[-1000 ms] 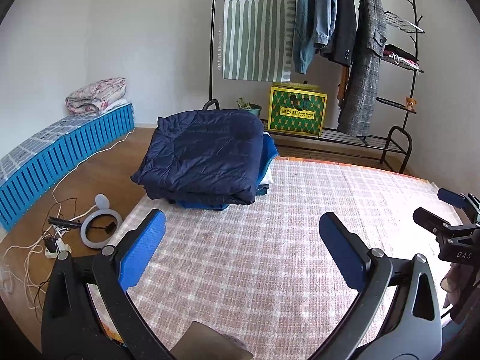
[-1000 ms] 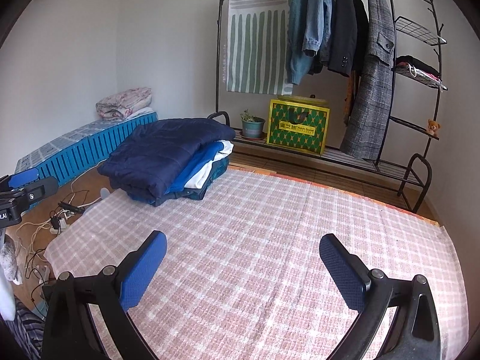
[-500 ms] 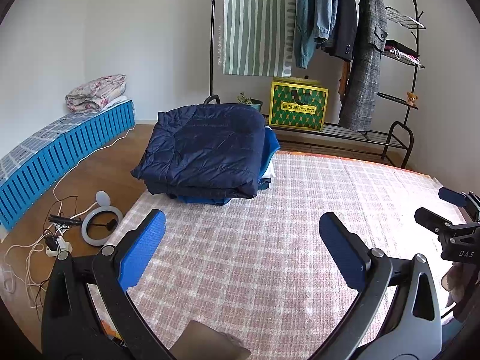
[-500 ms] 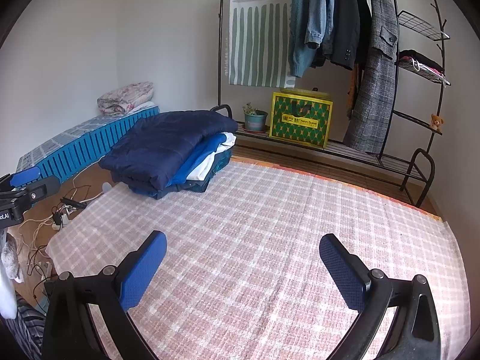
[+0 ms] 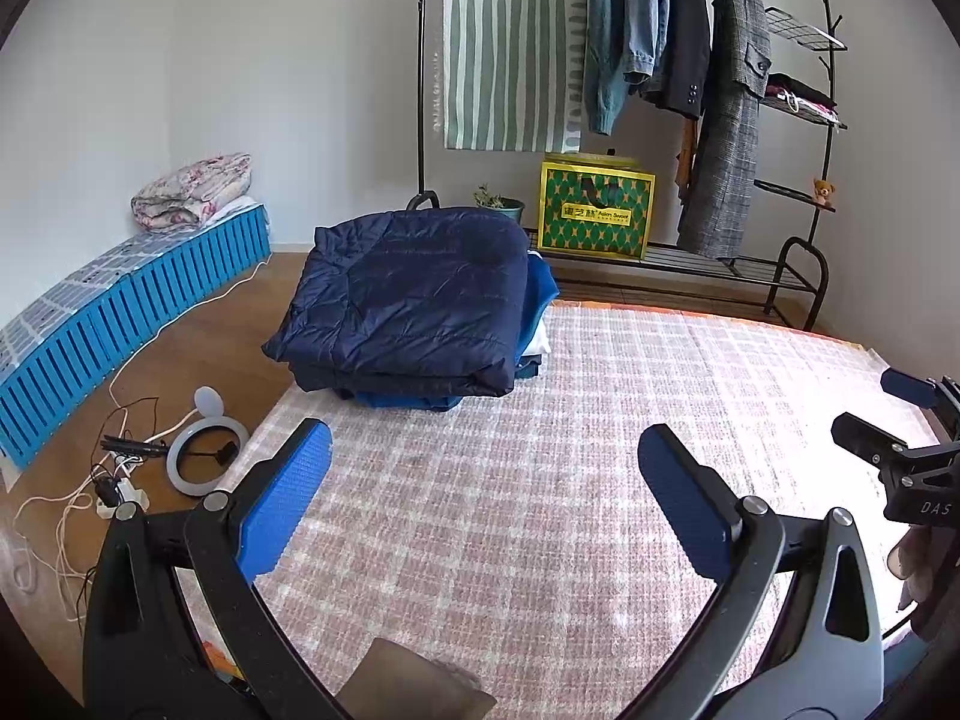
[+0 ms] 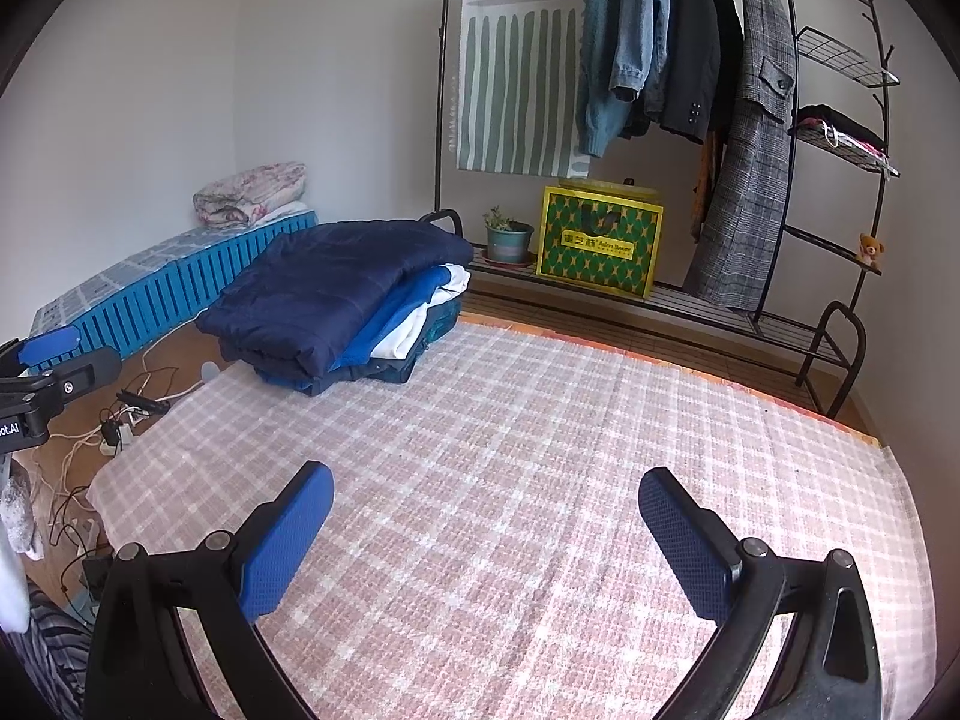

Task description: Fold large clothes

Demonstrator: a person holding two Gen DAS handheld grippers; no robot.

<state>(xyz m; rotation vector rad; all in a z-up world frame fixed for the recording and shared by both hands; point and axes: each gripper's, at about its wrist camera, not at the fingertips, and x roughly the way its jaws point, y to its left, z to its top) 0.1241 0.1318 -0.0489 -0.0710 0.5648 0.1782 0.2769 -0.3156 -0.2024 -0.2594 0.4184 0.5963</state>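
A stack of folded clothes with a dark navy quilted jacket [image 5: 414, 294] on top lies at the far left corner of a pink checked rug [image 5: 540, 480]; it also shows in the right wrist view [image 6: 336, 294], with blue and white garments under the jacket. My left gripper [image 5: 483, 492] is open and empty, held above the rug, well short of the stack. My right gripper [image 6: 486, 531] is open and empty above the rug's middle. The right gripper's tip shows at the left wrist view's right edge [image 5: 900, 420].
A black clothes rack [image 6: 750, 120] with hanging coats stands along the far wall, with a green-yellow box [image 6: 600, 246] and a potted plant [image 6: 507, 234] on its base. A blue slatted bench [image 5: 120, 306] lies left. A ring light [image 5: 204, 456] and cables lie on the wood floor.
Both grippers have tilted or lifted slightly, so the stack and rack sit a little higher and farther in view. Both stay open and empty.
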